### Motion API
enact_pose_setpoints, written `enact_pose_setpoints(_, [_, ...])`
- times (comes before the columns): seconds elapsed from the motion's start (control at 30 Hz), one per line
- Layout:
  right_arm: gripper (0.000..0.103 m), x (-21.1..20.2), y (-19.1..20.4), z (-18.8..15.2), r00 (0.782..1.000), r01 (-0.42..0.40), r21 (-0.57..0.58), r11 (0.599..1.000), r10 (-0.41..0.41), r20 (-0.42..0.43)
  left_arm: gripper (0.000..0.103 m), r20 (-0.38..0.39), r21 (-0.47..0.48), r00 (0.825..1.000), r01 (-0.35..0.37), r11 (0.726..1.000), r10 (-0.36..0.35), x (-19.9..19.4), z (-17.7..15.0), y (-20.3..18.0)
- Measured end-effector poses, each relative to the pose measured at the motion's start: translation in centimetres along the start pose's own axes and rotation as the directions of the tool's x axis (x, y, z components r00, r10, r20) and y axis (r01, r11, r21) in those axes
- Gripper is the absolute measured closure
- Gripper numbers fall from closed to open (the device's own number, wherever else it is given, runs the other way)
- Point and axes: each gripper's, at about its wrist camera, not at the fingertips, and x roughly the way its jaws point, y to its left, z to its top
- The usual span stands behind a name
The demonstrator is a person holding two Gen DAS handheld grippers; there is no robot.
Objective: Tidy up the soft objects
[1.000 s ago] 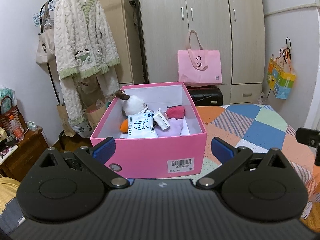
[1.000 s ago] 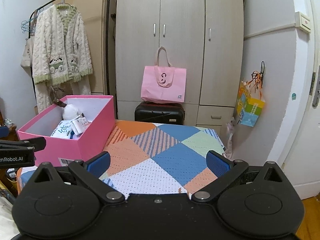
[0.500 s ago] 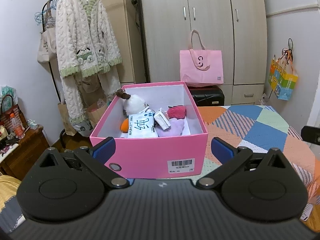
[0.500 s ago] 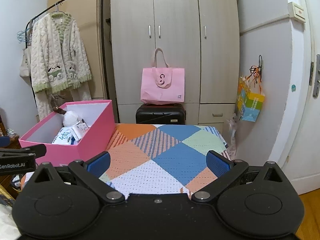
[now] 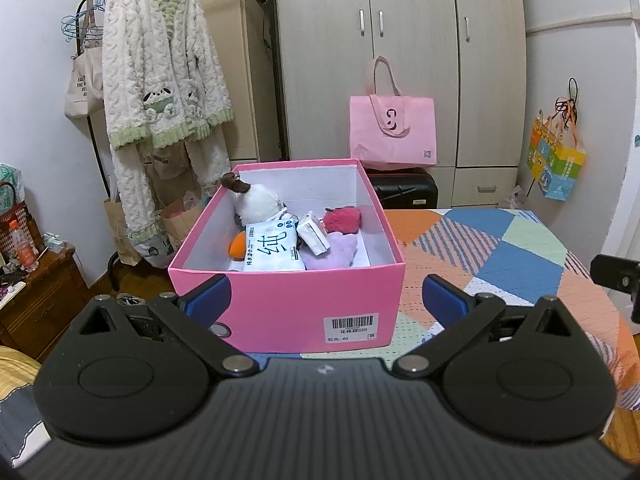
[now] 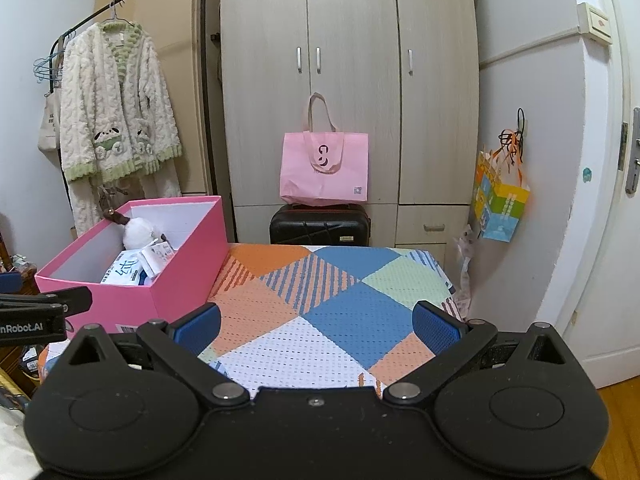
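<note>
A pink box (image 5: 288,308) stands on the patchwork bed cover (image 5: 500,256). It holds a white plush (image 5: 260,200), a tissue pack (image 5: 272,250), a small white packet (image 5: 314,234), a red soft thing (image 5: 342,219), a purple soft thing (image 5: 338,254) and something orange (image 5: 238,245). My left gripper (image 5: 325,298) is open and empty, just in front of the box. My right gripper (image 6: 316,322) is open and empty over the cover (image 6: 320,300), right of the box (image 6: 160,280). The plush (image 6: 138,234) and tissue pack (image 6: 124,272) show there too.
A wardrobe (image 6: 348,80) stands behind the bed, with a pink tote bag (image 6: 324,168) on a black suitcase (image 6: 320,226). A fluffy robe (image 5: 160,80) hangs on a rack at left. A colourful bag (image 6: 500,200) hangs right. A wooden cabinet (image 5: 36,300) stands at left.
Both grippers have drawn back and risen slightly; the views shifted a little. The jaws stay open and nothing in the box moved.
</note>
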Motion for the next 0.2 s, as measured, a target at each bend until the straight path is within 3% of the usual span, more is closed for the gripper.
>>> enact_pose_setpoints(0.2, [0.0, 0.29, -0.16, 0.0, 1.0, 0.0, 0.002, 1.0, 0.0, -0.008, 0.0, -0.004, 0.0, 1.0, -0.001, 1.0, 0.001, -0.03, -0.06, -0.03])
